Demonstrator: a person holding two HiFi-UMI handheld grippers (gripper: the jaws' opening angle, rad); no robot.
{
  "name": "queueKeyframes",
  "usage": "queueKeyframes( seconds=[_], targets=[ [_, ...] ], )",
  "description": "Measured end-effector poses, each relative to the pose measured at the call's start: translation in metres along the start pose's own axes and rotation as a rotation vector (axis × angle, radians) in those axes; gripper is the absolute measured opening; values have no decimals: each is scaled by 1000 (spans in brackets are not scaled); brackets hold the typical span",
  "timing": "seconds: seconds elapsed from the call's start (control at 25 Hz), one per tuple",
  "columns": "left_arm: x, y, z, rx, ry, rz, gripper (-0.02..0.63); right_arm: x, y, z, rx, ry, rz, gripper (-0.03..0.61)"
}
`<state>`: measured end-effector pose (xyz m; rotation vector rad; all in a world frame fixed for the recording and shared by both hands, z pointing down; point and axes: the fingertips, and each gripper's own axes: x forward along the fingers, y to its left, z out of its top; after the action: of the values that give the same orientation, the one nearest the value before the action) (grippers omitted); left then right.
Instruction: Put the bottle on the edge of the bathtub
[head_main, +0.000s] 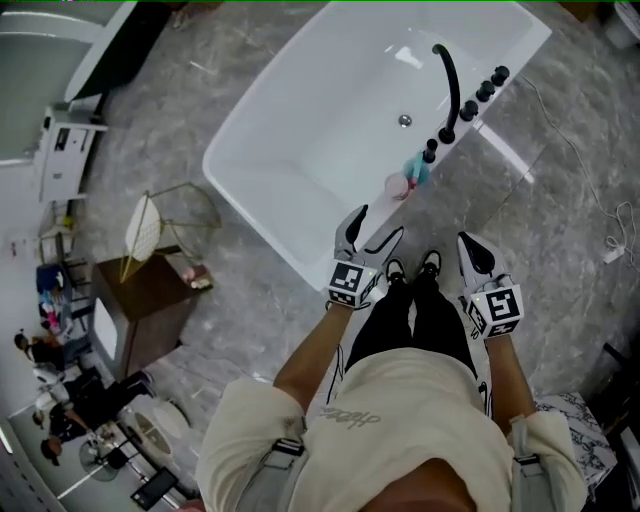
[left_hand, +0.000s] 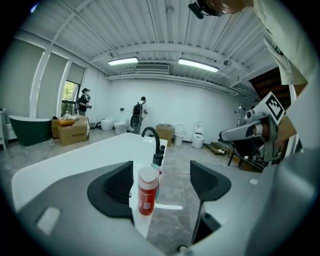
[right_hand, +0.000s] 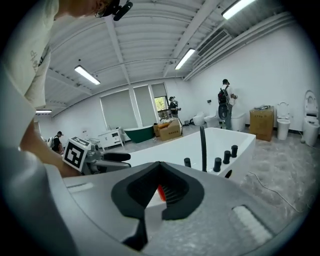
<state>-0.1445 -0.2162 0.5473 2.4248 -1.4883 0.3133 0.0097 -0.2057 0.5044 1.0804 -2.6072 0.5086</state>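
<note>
A red bottle (left_hand: 148, 190) with a white cap stands upright on the white bathtub's rim (left_hand: 75, 160). In the left gripper view it sits between my left gripper's (left_hand: 161, 180) spread jaws, nearer the left one, with no pad pressing on it. From the head view the bottle (head_main: 397, 186) is just beyond the left gripper (head_main: 380, 222), next to a teal item (head_main: 417, 170). My right gripper (head_main: 466, 240) hangs over the floor beside the tub, jaws together. In its own view the right gripper (right_hand: 159, 167) is shut, with only a red sliver showing through the gap.
A black arched faucet (head_main: 450, 80) and a row of black knobs (head_main: 485, 90) line the tub rim (head_main: 255, 205) past the bottle. A wooden side table (head_main: 150, 300) with a gold wire frame stands to the left. A cable (head_main: 590, 200) lies on the marble floor. People stand far off.
</note>
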Motion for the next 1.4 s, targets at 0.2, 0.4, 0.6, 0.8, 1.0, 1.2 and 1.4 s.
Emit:
queueKeyframes(
  seconds=[0.2, 0.4, 0.6, 0.8, 1.0, 1.2, 1.4],
  targets=[
    [-30, 7, 50, 1, -65, 100, 223, -4, 10, 38, -61, -70, 5, 2],
    [-67, 29, 92, -54, -142, 259, 49, -14, 18, 63, -51, -122, 16, 2],
    [-66, 39, 130, -7, -171, 258, 14, -14, 11, 105, -93, -205, -5, 2],
    [-67, 29, 172, 91, -213, 235, 14, -26, 0, 143, -130, -270, -39, 2],
    [-78, 26, 211, 144, -236, 198, 14, -36, -2, 180, -178, -320, -70, 2],
    [-84, 32, 250, 130, -290, 179, 14, -45, -6, 214, -194, -370, -69, 2],
    [-85, 34, 277, 132, -323, 194, 14, -55, -11, 241, -237, -392, -65, 2]
  ],
)
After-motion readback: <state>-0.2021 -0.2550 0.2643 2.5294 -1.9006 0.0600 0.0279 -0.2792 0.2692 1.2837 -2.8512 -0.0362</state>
